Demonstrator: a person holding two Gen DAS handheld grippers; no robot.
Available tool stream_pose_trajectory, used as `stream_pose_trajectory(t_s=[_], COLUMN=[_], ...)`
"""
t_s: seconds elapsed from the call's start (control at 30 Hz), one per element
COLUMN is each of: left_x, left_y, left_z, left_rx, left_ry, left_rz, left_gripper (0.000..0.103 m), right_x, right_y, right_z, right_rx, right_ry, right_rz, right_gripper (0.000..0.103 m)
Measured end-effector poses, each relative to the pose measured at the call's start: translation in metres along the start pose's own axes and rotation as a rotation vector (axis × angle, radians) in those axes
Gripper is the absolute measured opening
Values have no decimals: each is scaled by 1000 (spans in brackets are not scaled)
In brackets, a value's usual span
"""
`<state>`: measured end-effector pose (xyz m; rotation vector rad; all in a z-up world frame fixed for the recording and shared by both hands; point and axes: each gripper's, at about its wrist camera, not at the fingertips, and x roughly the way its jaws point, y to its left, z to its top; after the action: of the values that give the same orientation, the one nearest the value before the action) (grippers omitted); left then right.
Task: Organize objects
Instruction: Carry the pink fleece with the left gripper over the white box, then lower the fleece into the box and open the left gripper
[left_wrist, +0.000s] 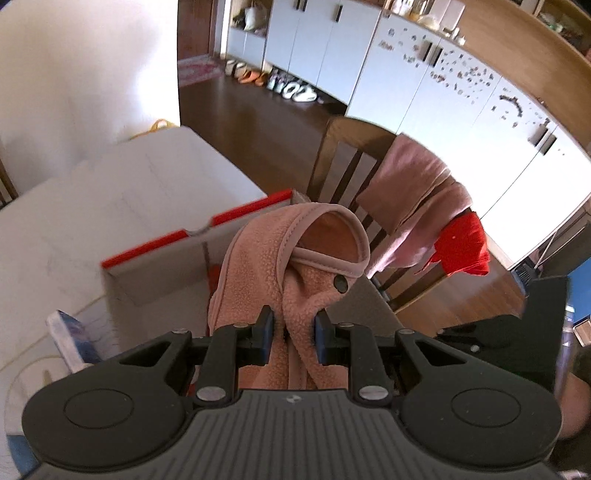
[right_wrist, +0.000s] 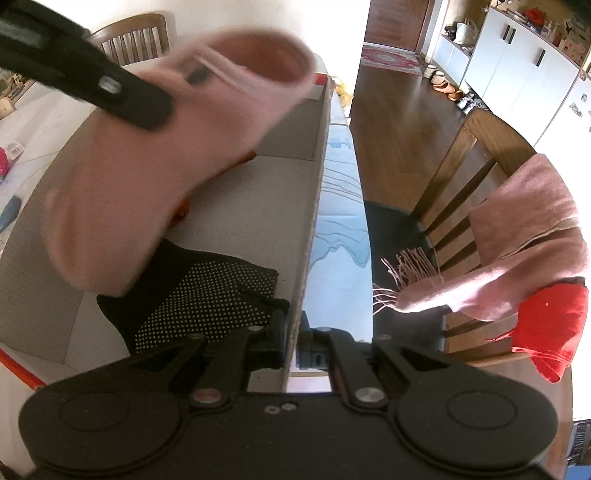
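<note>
Indoors, a white table (left_wrist: 140, 192) on dark wood flooring was seen, with one cardboard box (right_wrist: 258, 236) resting on it. Above the box, one pink fleece garment (left_wrist: 266, 266) was clamped by the left gripper (left_wrist: 294, 326). Inside lay one black dotted glove (right_wrist: 207, 295). On the box's right wall the right gripper (right_wrist: 291, 345) was clenched.
</note>
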<state>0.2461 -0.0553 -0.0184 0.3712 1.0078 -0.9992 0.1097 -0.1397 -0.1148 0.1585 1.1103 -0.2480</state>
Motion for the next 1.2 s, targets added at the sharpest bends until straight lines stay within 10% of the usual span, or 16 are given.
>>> stream_pose_trajectory(t_s=[0.5,1.2], left_x=[77,99], left_y=[-1,1], left_z=[0,-8], left_rx=[-17,-26], left_ry=[110,134], left_rz=[73,-19], left_gripper=[21,37], right_x=[2,3], right_y=[-6,-5], right_z=[-1,-2], right_rx=[-1,-23], right_ry=[0,5], right_rz=[27,38], right_gripper=[6,7])
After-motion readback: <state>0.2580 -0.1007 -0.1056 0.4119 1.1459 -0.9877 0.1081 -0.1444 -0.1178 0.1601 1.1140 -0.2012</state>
